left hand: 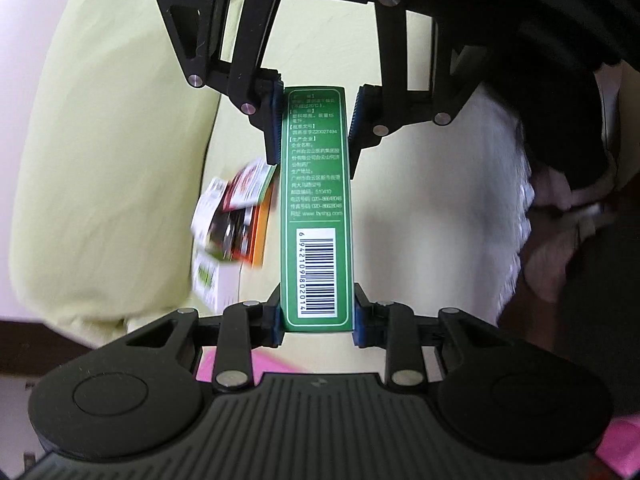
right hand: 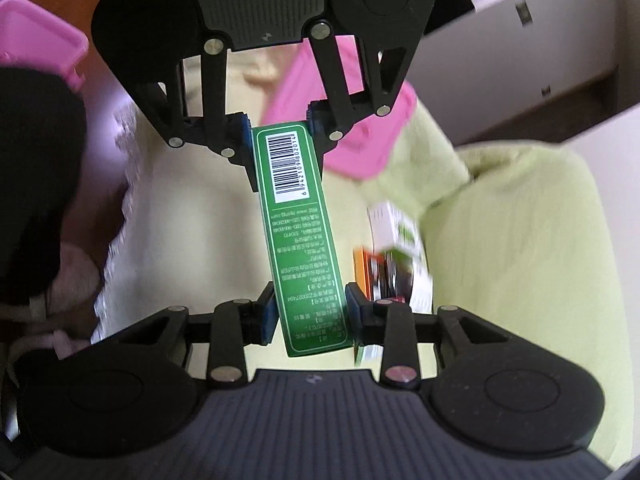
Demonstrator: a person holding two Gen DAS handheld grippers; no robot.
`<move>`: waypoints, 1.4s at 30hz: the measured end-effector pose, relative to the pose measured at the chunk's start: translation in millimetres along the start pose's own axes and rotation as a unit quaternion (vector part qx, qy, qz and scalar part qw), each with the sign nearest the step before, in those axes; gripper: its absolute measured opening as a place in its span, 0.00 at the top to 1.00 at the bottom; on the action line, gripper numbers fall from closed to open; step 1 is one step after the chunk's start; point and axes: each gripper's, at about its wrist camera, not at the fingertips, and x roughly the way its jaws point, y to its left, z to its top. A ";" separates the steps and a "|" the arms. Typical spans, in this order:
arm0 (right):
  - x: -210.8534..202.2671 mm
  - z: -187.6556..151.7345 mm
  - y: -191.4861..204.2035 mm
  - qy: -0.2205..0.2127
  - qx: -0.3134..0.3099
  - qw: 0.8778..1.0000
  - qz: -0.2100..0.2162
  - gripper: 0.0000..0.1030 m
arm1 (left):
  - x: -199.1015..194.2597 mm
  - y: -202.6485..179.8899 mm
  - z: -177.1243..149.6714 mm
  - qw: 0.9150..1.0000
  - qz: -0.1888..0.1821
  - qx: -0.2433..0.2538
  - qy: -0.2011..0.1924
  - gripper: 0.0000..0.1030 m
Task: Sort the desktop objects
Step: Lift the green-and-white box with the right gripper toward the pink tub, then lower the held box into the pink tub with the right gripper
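Note:
A long green box (left hand: 316, 184) with white print and a barcode hangs between my two grippers, which face each other. My left gripper (left hand: 318, 316) is shut on the barcode end. My right gripper (right hand: 310, 312) sits around the other end (right hand: 304, 264). One pad touches the box and the other pad (right hand: 269, 320) stands a narrow gap away. The box lies straight in the left wrist view and tilted in the right wrist view. The right gripper (left hand: 314, 152) shows at the top of the left wrist view, and the left gripper (right hand: 282, 148) at the top of the right wrist view.
A pile of small boxes (left hand: 236, 216), orange, red and white, lies on a pale yellow-green cloth (left hand: 100, 160) beside the green box. Pink trays (right hand: 360, 148) sit behind the left gripper. A hand in a dark sleeve (left hand: 560, 184) is at the side, over a white fringed cloth (left hand: 460, 200).

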 end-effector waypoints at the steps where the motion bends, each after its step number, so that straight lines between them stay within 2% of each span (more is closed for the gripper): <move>1: -2.1 9.1 2.1 -0.008 -0.004 1.000 0.001 0.71 | -9.3 -4.2 -4.7 1.000 0.003 -0.005 0.007 0.66; 9: -10.1 86.9 34.5 -0.069 -0.031 0.997 0.033 0.72 | -64.1 -38.0 -68.0 0.996 0.017 -0.050 0.072 0.66; 14: -9.4 133.3 66.8 -0.104 -0.044 0.991 0.071 0.72 | -89.7 -67.9 -114.9 0.991 0.001 -0.077 0.112 0.66; 20: -9.5 176.1 113.8 -0.131 -0.064 0.982 0.118 0.72 | -106.6 -108.3 -154.9 0.982 -0.025 -0.102 0.157 0.66; 30: -6.5 205.8 169.2 -0.138 -0.070 0.973 0.173 0.72 | -110.1 -163.2 -192.6 0.971 -0.067 -0.139 0.182 0.66; 37: 3.5 208.7 203.0 -0.127 -0.054 0.968 0.212 0.72 | -107.0 -196.3 -203.5 0.966 -0.112 -0.140 0.187 0.66; 42: 11.7 208.5 216.0 -0.114 -0.041 0.965 0.232 0.72 | -100.8 -211.8 -209.3 0.963 -0.128 -0.147 0.184 0.66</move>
